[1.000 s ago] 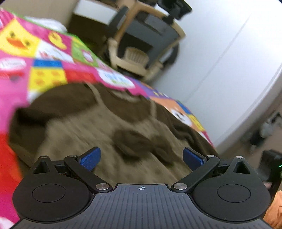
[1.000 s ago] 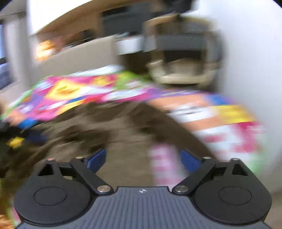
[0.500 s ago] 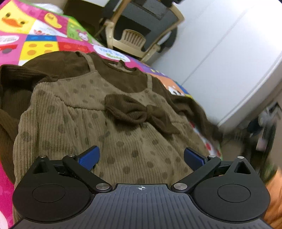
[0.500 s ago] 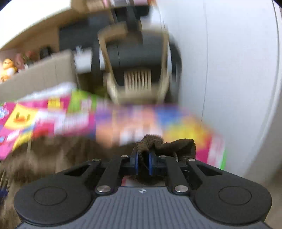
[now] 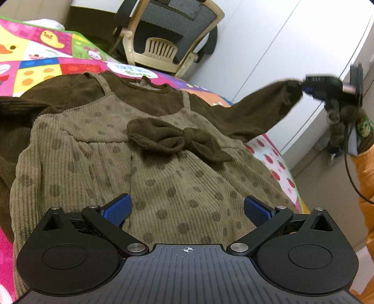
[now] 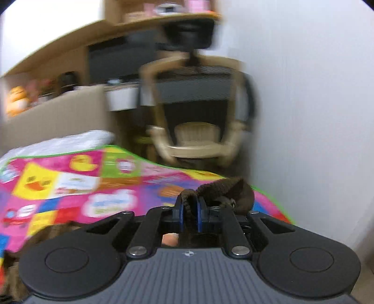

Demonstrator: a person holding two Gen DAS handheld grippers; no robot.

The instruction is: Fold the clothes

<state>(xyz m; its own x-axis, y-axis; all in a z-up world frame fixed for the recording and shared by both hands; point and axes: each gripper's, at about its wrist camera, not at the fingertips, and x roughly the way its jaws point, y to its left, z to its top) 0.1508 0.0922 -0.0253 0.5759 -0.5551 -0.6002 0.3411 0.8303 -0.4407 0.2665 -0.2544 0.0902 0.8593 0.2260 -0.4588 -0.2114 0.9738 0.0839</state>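
The dress lies flat, front up, on a patchwork blanket of bright cartoon squares, directly ahead of and beneath the left gripper, whose blue fingers stand wide apart with nothing between them. It is tan ribbed cloth with darker dots, thin straps over a dark brown top, and a dark brown bow at the chest. Its brown sleeve stretches off the blanket, up and to the right of those fingers, its cuff pinched in the right gripper, whose fingers are clamped together on it. Beyond the blanket stand a beige chair with a mesh back and a white wall. The right wrist view is motion-blurred; the shelf contents are unreadable. An orange sleeve is cut off at the left view's edge.
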